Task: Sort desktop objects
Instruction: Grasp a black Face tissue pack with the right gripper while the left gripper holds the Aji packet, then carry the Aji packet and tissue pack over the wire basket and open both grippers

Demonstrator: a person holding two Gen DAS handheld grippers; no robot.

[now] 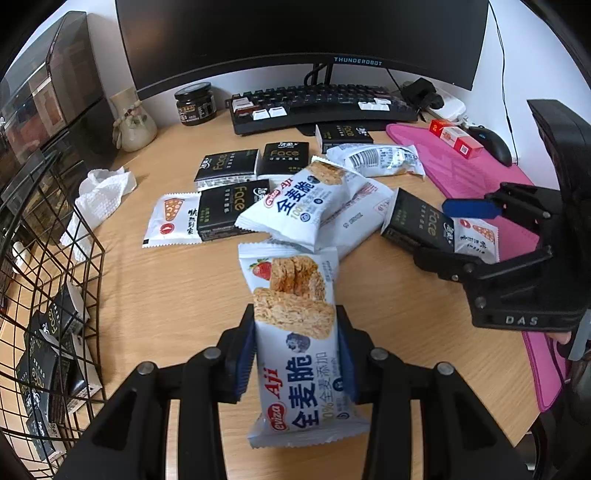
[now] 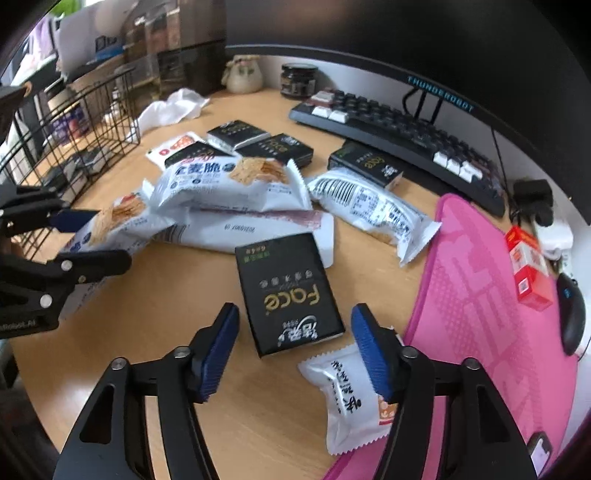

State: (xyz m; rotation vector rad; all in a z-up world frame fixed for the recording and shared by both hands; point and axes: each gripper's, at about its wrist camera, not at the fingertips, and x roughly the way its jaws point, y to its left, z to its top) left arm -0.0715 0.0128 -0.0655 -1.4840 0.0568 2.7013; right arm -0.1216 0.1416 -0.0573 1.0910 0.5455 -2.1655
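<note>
Wire basket [image 1: 48, 295]: far L on worktop [image 1: 177, 291]; black "Face" packs inside.
Paper towel [image 1: 98, 199]: crumpled, just beside basket.
Vase [image 1: 133, 122] + dark jar [image 1: 195, 104]: back L, under monitor [image 1: 303, 33].
L tongs [image 1: 295, 354]: clamped on white Aji cracker pkt [image 1: 295, 332]; pkt upright betw. blue pads, lifted off worktop, nr basket side.
Snack pile [image 1: 314, 206]: mid worktop; 2nd Aji pkt on top of a face-down white pkt; barcode-side pkt [image 1: 376, 158] behind it.
Black packs [image 1: 227, 168]: several flat on worktop, L + rear of pile, in front of keyboard [image 1: 317, 105].
R tongs [image 2: 293, 347]: wide apart, holding nothing; low over black "Face" pack [image 2: 291, 291], which lies flat betw. the fingers' line, not touched as far as visible.
Small white pkt [image 2: 351, 391]: flat under R finger, touching pink mat edge.
Pink mat [image 2: 498, 295]: R side; red box [image 2: 530, 266] + black mouse [image 2: 572, 317] on it.
</note>
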